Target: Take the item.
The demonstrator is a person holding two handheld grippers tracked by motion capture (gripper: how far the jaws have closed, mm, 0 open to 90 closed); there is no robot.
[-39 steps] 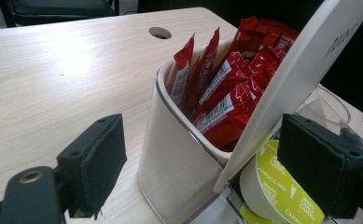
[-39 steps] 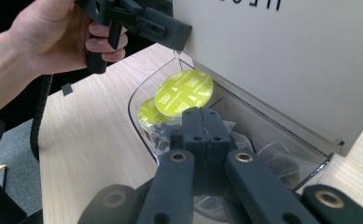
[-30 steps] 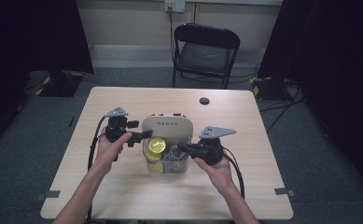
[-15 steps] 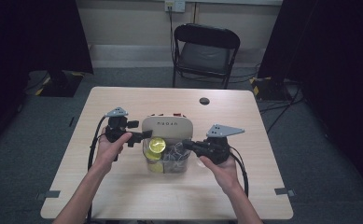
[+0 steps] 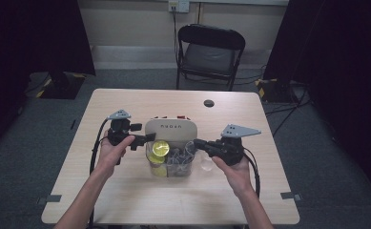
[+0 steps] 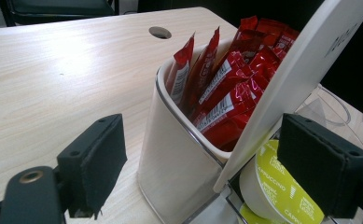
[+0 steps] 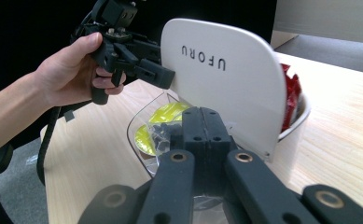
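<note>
On the pale table [image 5: 126, 200], my right hand-held gripper [image 5: 198, 143], pressed together, has drawn back a little from the clear box [image 5: 171, 168] of yellow capsules [image 5: 160, 148] at the middle, while my left hand-held gripper [image 5: 146, 139] stays spread beside its raised white lid [image 5: 171, 128], so I judge the capsules free to reach.

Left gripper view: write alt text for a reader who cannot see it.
Two open black jaws frame a white organiser on a pale wooden table; its back compartment holds upright red sachets. A yellow-green capsule marked cappuccino lies beneath the raised white lid.
</note>
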